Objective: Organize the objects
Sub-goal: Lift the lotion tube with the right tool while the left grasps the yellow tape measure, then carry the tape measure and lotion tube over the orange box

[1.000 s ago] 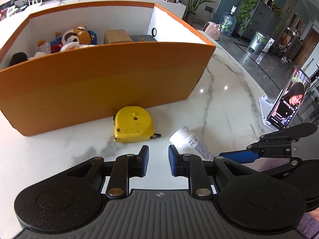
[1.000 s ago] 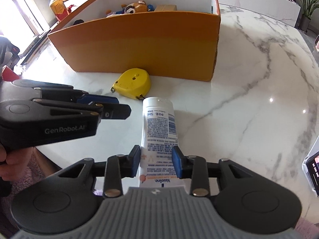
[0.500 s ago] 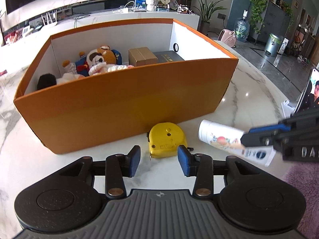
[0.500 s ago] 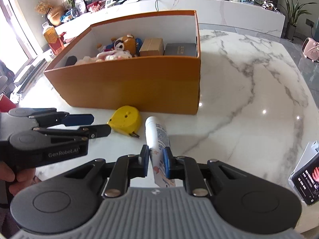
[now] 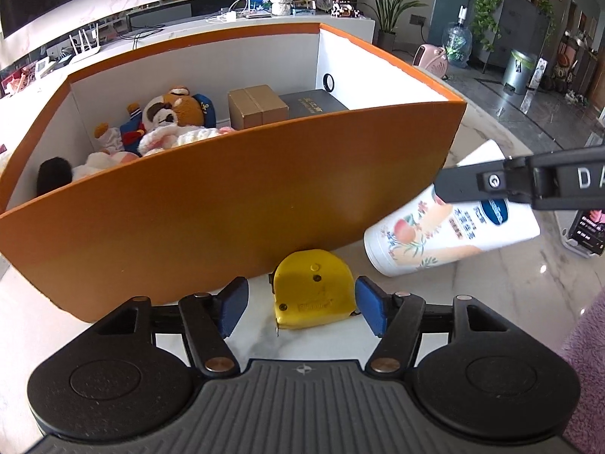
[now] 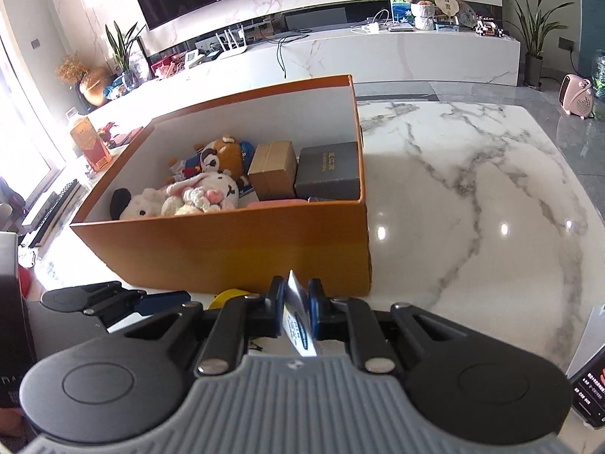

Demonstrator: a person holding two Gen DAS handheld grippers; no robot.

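Observation:
A yellow tape measure (image 5: 312,289) lies on the marble table against the front wall of the orange box (image 5: 227,208). My left gripper (image 5: 301,306) is open, its blue pads on either side of the tape measure, not touching it. My right gripper (image 6: 296,304) is shut on a white lotion tube (image 6: 298,321) and holds it in the air in front of the box. The tube also shows in the left wrist view (image 5: 446,227), to the right of the tape measure. The box (image 6: 227,242) holds plush toys (image 6: 200,193), a brown carton (image 6: 273,168) and a grey case (image 6: 328,170).
A phone on a stand (image 5: 584,227) is at the table's right edge. The marble table (image 6: 472,196) stretches to the right of the box. A purple fuzzy sleeve (image 5: 584,359) is at lower right. A white counter with clutter stands behind.
My right gripper closed on the lotion tube and lifted it off the table. My left gripper opened wider and moved forward around the tape measure.

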